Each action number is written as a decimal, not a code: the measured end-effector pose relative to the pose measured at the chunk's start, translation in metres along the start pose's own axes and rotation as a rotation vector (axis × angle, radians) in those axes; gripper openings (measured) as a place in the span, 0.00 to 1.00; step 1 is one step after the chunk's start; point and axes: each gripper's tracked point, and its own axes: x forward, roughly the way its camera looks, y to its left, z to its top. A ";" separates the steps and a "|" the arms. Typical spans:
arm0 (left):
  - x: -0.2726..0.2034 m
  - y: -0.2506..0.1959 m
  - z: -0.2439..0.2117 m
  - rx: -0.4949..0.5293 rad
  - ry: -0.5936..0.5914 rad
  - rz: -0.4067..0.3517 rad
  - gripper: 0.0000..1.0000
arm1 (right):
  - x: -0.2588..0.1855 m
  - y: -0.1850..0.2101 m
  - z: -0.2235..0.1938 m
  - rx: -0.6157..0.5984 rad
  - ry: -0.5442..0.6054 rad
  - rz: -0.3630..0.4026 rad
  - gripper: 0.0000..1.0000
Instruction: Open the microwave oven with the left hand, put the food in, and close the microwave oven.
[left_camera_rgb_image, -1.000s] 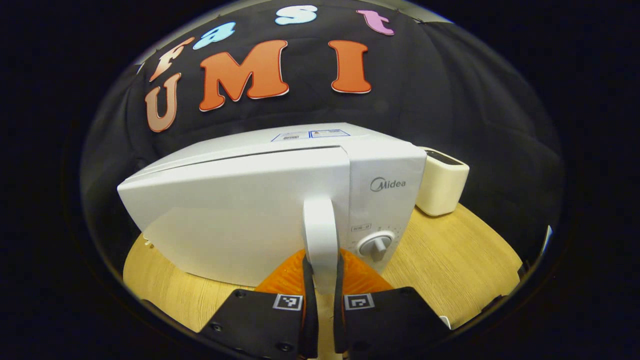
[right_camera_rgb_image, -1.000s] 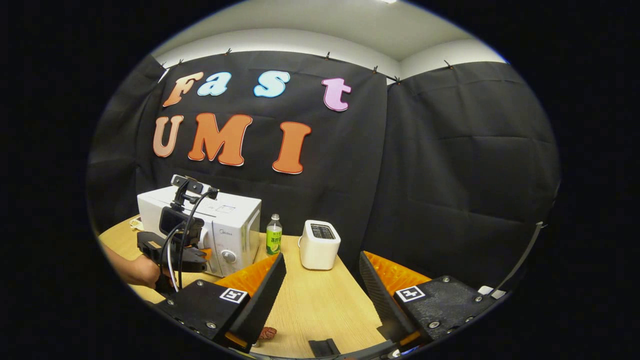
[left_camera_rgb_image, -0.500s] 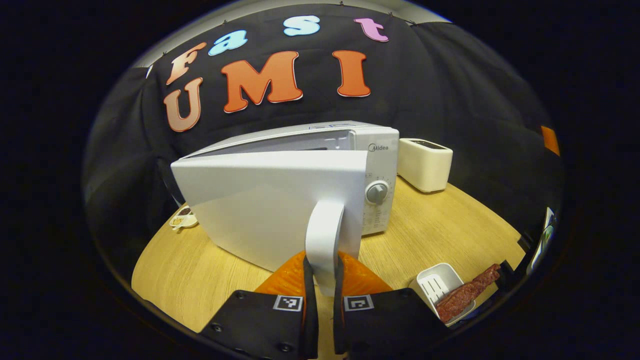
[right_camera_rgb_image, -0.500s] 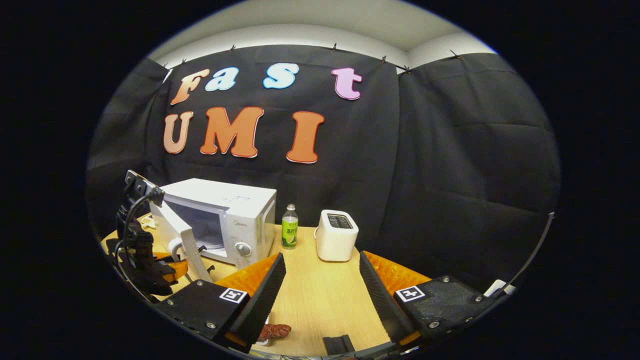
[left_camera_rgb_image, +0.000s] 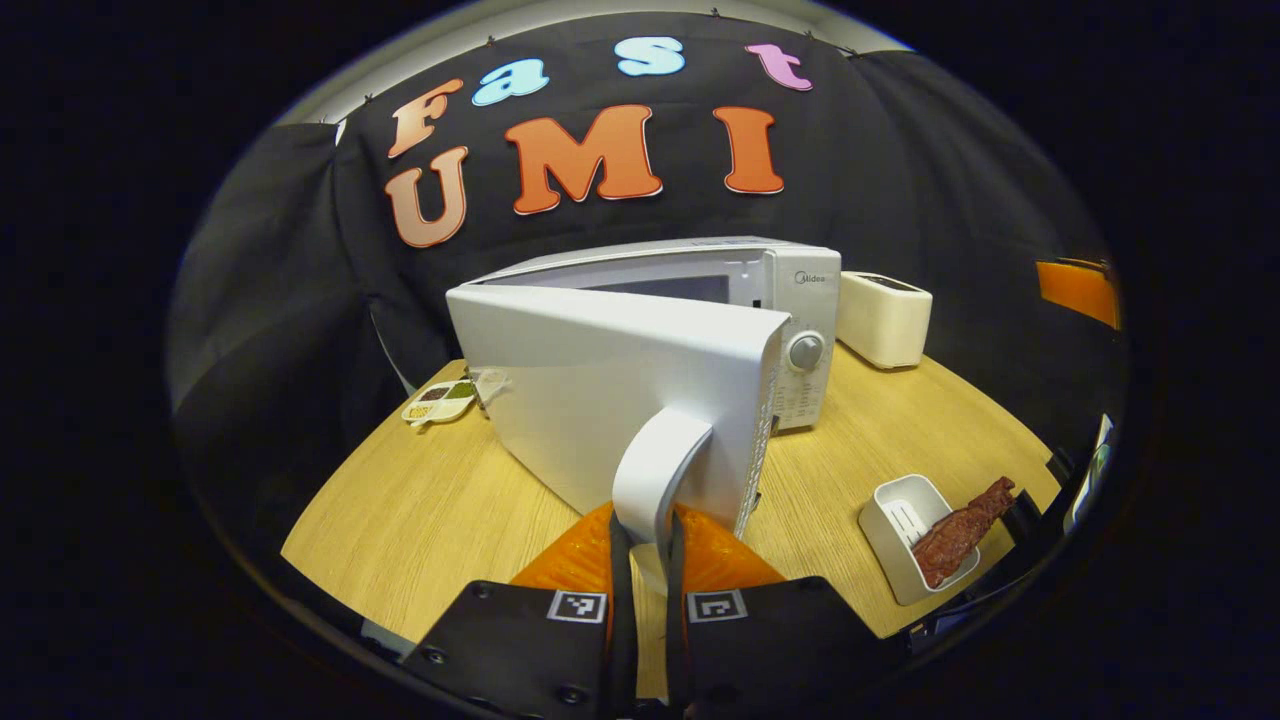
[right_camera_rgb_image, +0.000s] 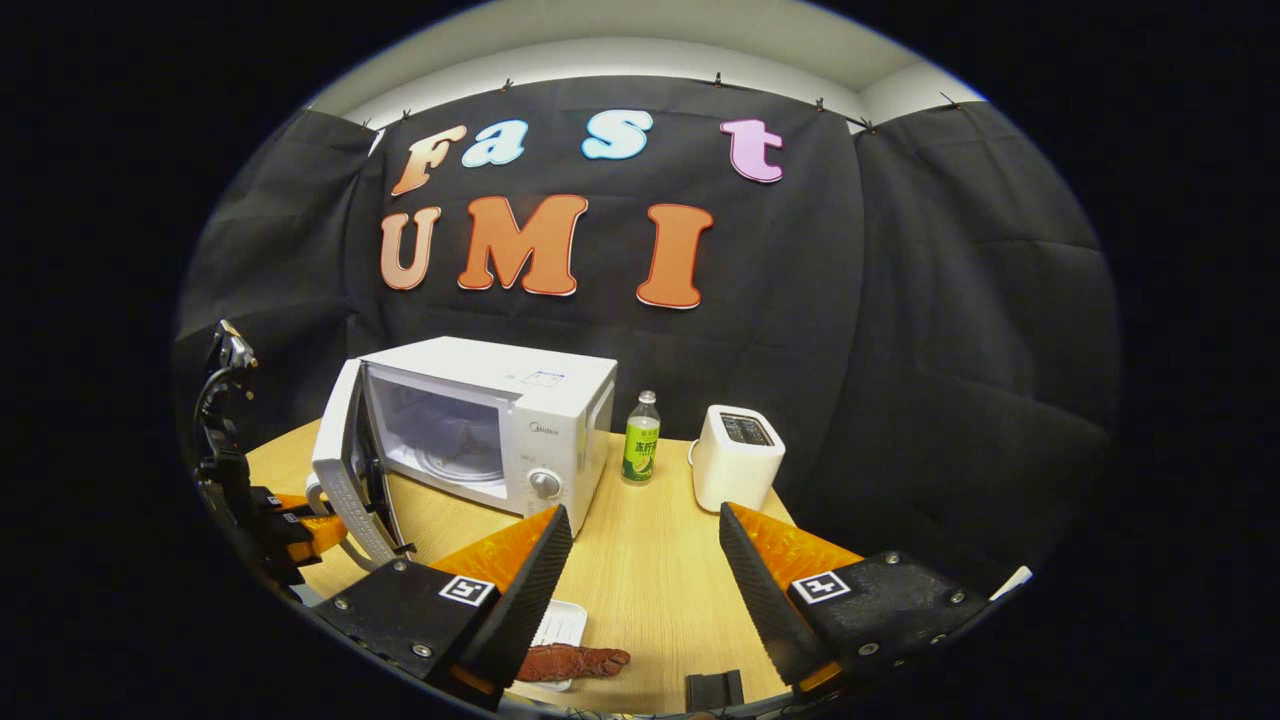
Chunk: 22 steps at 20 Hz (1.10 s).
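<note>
The white microwave (right_camera_rgb_image: 540, 385) stands on the wooden table with its door (left_camera_rgb_image: 620, 400) swung wide; the cavity and glass turntable (right_camera_rgb_image: 455, 460) show in the right gripper view. My left gripper (left_camera_rgb_image: 645, 560) is shut on the door's white handle (left_camera_rgb_image: 655, 470); that gripper (right_camera_rgb_image: 285, 525) also appears at the left edge of the right gripper view. A reddish-brown piece of food (left_camera_rgb_image: 960, 520) lies across a white tray (left_camera_rgb_image: 905, 525); the same food (right_camera_rgb_image: 570, 662) sits just below my right gripper (right_camera_rgb_image: 640, 560), which hangs open above the table with nothing between its fingers.
A cream toaster (right_camera_rgb_image: 735, 460) and a green-labelled bottle (right_camera_rgb_image: 640, 450) stand right of the microwave. A small divided dish (left_camera_rgb_image: 440, 400) lies at the table's far left. A small black block (right_camera_rgb_image: 712, 690) sits near the front edge. Black cloth walls enclose the booth.
My left gripper has pulled the door from barely ajar to wide open, swinging leftward. The right gripper's view has shifted, bringing the food more into sight below it.
</note>
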 end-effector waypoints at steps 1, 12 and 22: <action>-0.003 0.007 -0.003 0.005 0.003 0.011 0.16 | 0.002 0.005 -0.002 0.000 0.007 0.008 0.92; -0.034 0.085 -0.030 -0.011 0.039 0.039 0.14 | 0.011 0.045 -0.012 -0.002 0.046 -0.005 0.93; -0.041 0.129 -0.043 0.010 0.064 -0.039 0.14 | 0.006 0.057 -0.029 0.004 0.107 -0.056 0.93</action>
